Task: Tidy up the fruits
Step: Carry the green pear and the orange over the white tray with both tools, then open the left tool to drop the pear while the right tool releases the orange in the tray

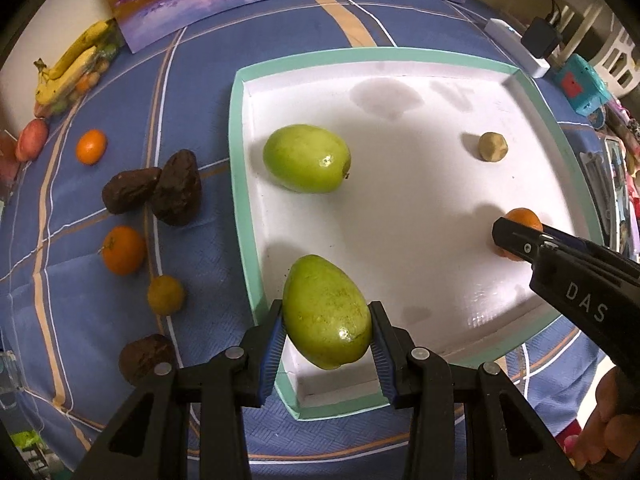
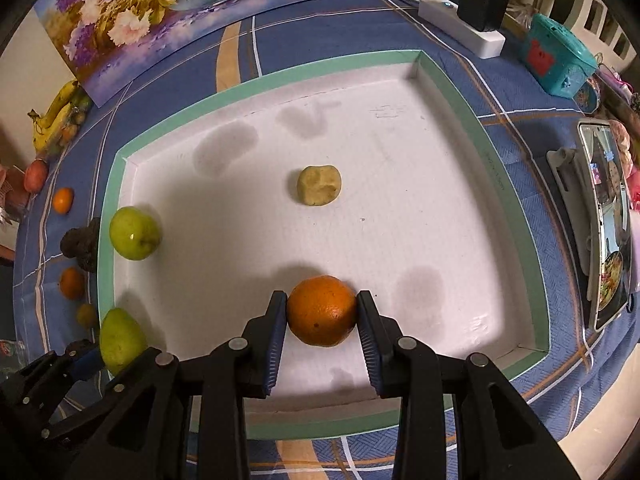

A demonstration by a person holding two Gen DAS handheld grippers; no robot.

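Currently a firm, smooth-skinned green mango (image 1: pixel 326 316) is being clamped across its middle by the left gripper (image 1: pixel 326 334) above the tray's (image 1: pixel 240 184) near-left corner; a smaller orange (image 2: pixel 322 310) is being squeezed by the right gripper (image 2: pixel 322 334) over the tray's near side.

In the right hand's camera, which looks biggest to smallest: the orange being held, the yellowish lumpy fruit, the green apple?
1. orange, though it is nearest the camera
2. green apple
3. yellowish lumpy fruit
The last two look close.
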